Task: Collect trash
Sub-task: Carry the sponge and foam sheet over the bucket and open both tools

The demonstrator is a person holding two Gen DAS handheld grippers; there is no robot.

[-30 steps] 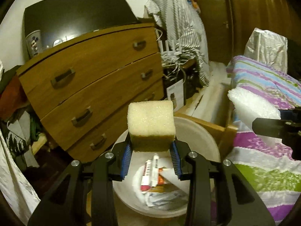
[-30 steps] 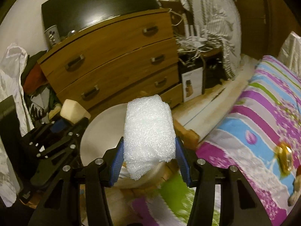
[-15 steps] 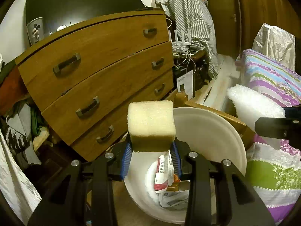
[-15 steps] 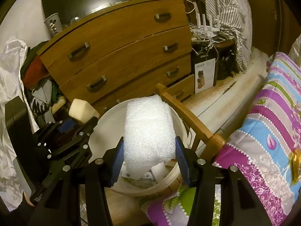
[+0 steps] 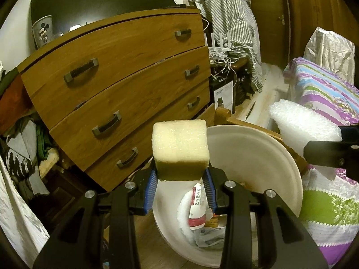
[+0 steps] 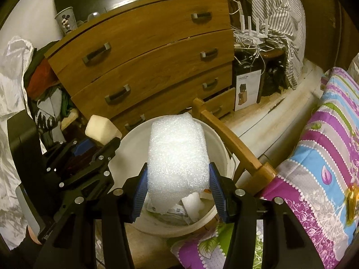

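Compared with one second earlier, both grippers have advanced toward the round white plastic bin (image 5: 264, 157), whose mouth now fills more of each view and sits directly below the carried items. In judgement, the transport step is nearly complete and release is next.

Left to right: the brown wooden three-drawer dresser (image 5: 125, 83) stands close behind the bin on the left. The left gripper (image 5: 180, 174) pinches a pale yellow rectangular foam sponge block (image 5: 180, 150) between its blue pads; the block hangs over the near-left rim. The bin already contains a red-and-white paper packet (image 5: 198, 204) and crumpled wrappers. The right gripper (image 6: 178, 186) clamps a white bubble-wrap bundle (image 6: 178, 154) above the bin's centre. A brown wooden chair rail (image 6: 233, 145) touches the bin's right side; the striped purple-and-green bedcover (image 6: 325, 157) lies beyond.

Clearance: the opening is unobstructed from above. Lateral room is narrow, limited by dresser, rail and the neighbouring gripper.
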